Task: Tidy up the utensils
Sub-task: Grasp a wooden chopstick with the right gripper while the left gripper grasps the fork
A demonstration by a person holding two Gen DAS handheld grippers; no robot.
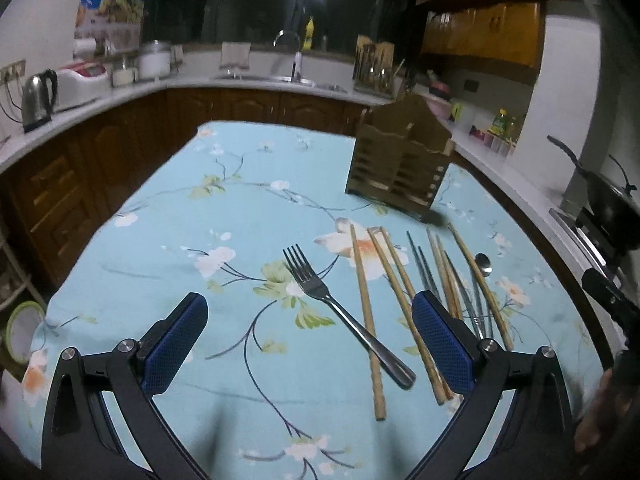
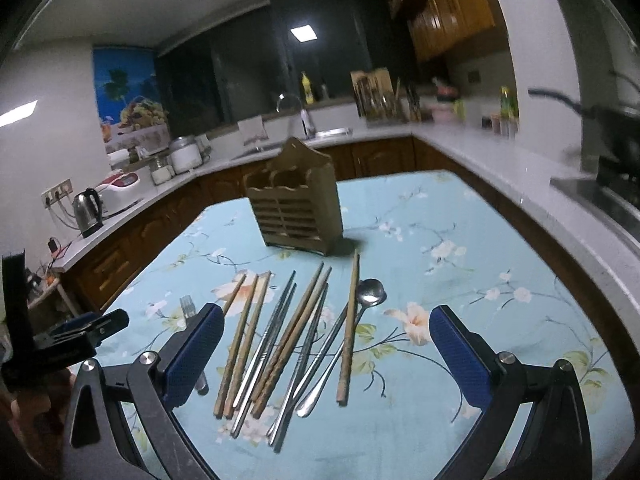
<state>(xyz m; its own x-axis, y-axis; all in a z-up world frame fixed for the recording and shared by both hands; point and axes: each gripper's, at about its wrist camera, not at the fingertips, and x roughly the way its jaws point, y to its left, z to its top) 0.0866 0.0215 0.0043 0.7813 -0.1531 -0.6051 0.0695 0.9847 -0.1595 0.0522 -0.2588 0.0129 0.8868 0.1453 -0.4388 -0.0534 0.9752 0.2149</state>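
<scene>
A wooden utensil holder (image 1: pixel 400 160) stands upright at the far side of the table; it also shows in the right wrist view (image 2: pixel 296 208). Several wooden chopsticks (image 1: pixel 366 300) and metal chopsticks (image 1: pixel 424 268) lie in front of it. A steel fork (image 1: pixel 340 312) lies left of them, between my left fingers. A steel spoon (image 2: pixel 370 294) lies among the chopsticks (image 2: pixel 288 332). My left gripper (image 1: pixel 310 312) is open above the fork. My right gripper (image 2: pixel 328 328) is open above the chopsticks and empty.
The table carries a light blue floral cloth (image 1: pixel 200 240). A counter with a kettle (image 1: pixel 38 98), a sink (image 1: pixel 280 78) and jars runs behind. A dark pan (image 1: pixel 612 200) sits on the stove at right. The left gripper shows at the left edge of the right wrist view (image 2: pixel 80 332).
</scene>
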